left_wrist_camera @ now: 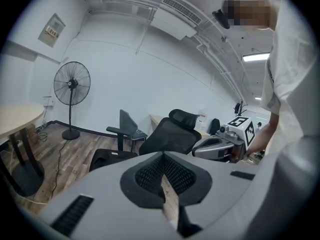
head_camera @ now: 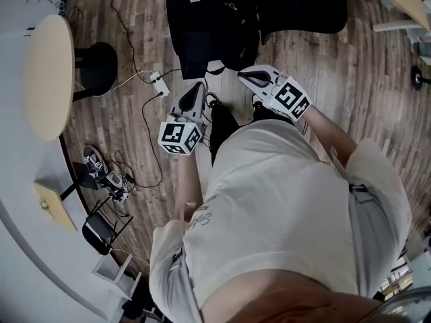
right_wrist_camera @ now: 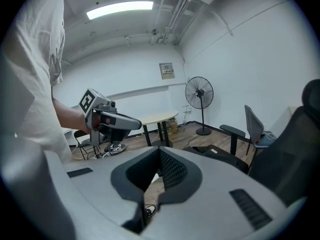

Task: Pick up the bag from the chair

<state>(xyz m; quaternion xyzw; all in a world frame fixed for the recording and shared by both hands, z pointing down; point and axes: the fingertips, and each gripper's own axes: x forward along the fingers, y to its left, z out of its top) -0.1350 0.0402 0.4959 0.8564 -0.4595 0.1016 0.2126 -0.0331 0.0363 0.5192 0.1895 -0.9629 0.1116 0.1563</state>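
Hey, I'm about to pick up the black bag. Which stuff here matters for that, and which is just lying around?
For the job:
bag
chair
left hand-held gripper, shut, empty
right hand-held gripper, shut, empty

Lying about:
table
fan
cables

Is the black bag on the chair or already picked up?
On the chair: the black bag rests on it, and the left gripper and right gripper hold nothing.

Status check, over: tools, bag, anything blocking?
Left tool shut, empty. Right tool same. Black bag just ahead, untouched. Nothing between.
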